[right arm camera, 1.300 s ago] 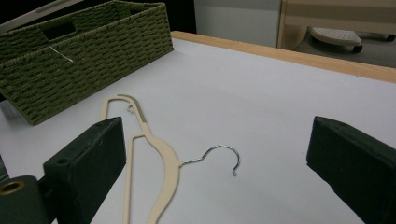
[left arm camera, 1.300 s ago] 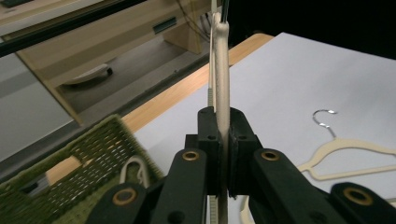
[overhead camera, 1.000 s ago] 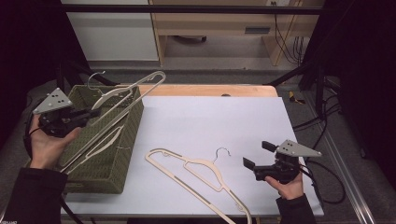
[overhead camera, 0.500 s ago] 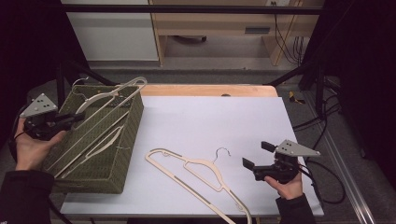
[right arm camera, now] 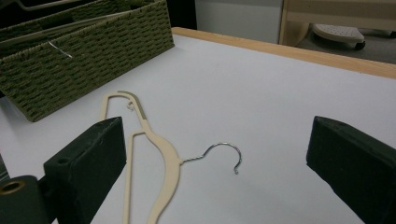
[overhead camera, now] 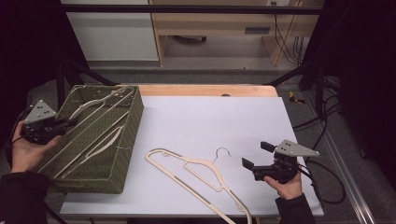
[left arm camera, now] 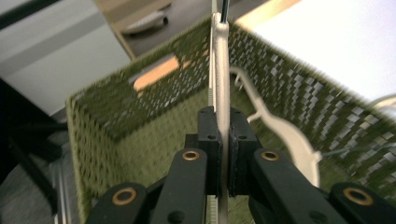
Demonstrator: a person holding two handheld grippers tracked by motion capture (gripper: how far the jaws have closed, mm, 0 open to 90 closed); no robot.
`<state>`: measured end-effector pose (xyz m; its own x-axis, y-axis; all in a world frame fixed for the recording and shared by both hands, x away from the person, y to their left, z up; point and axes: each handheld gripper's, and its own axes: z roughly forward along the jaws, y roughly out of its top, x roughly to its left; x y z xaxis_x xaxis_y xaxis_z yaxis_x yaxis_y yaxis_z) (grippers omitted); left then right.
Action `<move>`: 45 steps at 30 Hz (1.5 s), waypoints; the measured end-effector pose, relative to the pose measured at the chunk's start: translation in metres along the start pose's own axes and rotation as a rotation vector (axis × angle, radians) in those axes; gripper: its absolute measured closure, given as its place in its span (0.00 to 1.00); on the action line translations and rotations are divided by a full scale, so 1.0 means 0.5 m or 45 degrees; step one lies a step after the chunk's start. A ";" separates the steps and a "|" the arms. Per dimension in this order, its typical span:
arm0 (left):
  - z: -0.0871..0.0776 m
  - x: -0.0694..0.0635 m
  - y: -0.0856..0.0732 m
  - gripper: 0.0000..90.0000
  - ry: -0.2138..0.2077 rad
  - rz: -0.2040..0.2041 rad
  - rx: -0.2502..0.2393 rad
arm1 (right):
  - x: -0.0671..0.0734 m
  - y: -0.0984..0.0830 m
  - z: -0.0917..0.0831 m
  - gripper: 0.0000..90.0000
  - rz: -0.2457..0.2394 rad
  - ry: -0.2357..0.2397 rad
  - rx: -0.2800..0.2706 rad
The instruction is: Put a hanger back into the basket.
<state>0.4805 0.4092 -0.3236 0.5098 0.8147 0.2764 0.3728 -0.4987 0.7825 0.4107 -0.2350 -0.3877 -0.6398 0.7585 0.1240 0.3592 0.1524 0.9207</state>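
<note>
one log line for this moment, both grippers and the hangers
left gripper: shut on hanger in basket | right gripper: open, idle | second hanger: on table

dim room, evenly lit table (overhead camera: 210,121); basket (left arm camera: 289,88) motion-blurred in left gripper view.

White-topped table with a woven basket and a hanger

The table (overhead camera: 210,116) has a wooden far edge; a green woven basket (overhead camera: 128,140) sits at its left side, apparently overhanging slightly, and a cream hanger (overhead camera: 196,172) lies flat near the front.
</note>
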 end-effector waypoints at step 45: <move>0.103 -0.083 -0.069 0.68 -0.287 0.009 0.321 | 0.005 -0.003 0.007 0.06 -0.004 0.014 0.015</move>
<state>0.4865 0.3775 -0.3909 0.6609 0.7393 0.1290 0.5347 -0.5844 0.6104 0.4109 -0.2311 -0.3900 -0.6484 0.7509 0.1252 0.3651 0.1624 0.9167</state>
